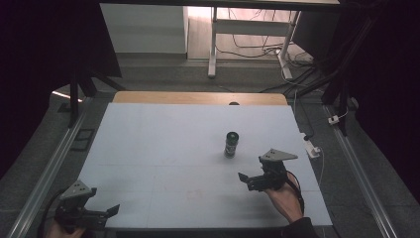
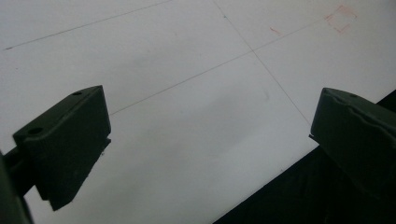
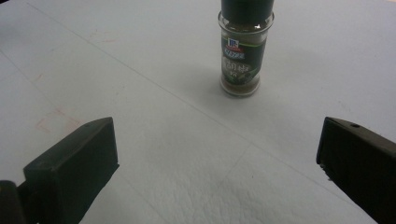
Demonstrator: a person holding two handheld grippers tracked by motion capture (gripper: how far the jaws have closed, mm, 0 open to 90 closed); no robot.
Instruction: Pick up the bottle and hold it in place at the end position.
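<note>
Spice jar (image 3: 246,51) is standing upright mid-table, just ahead of the right gripper (image 1: 253,179) with its jaws wide apart, so I'd slide straight in, straddle the glass below the cap, then squeeze gently.

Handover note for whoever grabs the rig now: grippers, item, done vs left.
Right gripper: jaws wide open, holding nothing, hovering just short of the spice jar and aimed at it.
Left gripper: jaws open, holding nothing, parked at the near left edge of the white table.
Spice jar: upright with its dark cap on, right of centre on the table, untouched; it stands ahead of the right gripper's jaws and a little off their centre line, not yet between them.
Done: approach only.
Left: probably advance the right gripper, close on the jar and move it. Destination not evident.
</note>
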